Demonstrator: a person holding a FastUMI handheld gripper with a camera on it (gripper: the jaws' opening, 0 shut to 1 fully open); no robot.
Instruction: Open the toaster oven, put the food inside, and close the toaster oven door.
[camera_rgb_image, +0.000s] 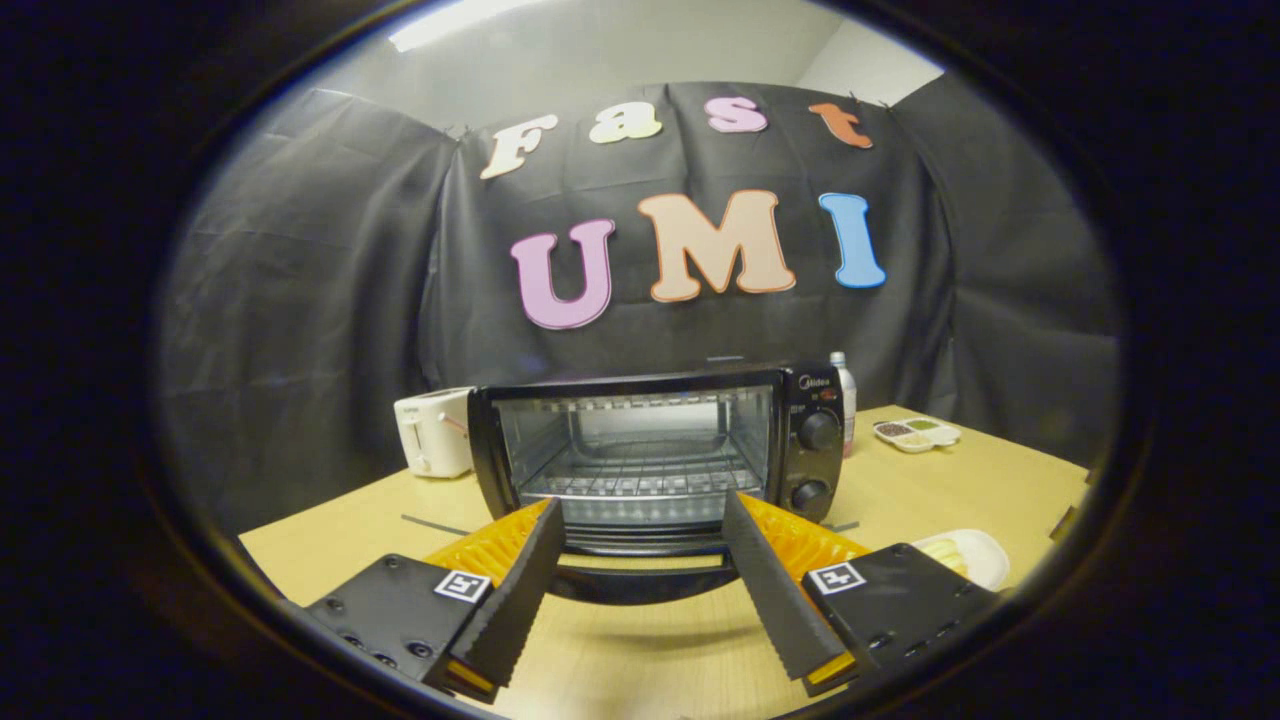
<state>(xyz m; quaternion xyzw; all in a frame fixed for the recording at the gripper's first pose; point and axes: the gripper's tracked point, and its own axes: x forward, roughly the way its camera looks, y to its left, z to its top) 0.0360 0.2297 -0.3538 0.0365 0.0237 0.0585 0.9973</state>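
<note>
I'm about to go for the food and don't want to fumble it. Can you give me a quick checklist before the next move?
1. Toaster oven door open: ok. It looks folded down towards the gripper, with its handle between the jaws.
2. Rack free for the food: ok, nothing seen on it.
3. Jaws open and empty: ok.
4. Food located: ok. It is on the white plate on the table, right of the oven.
5. Grasp point on the food: cannot tell, as the gripper's body partly hides it.
</note>
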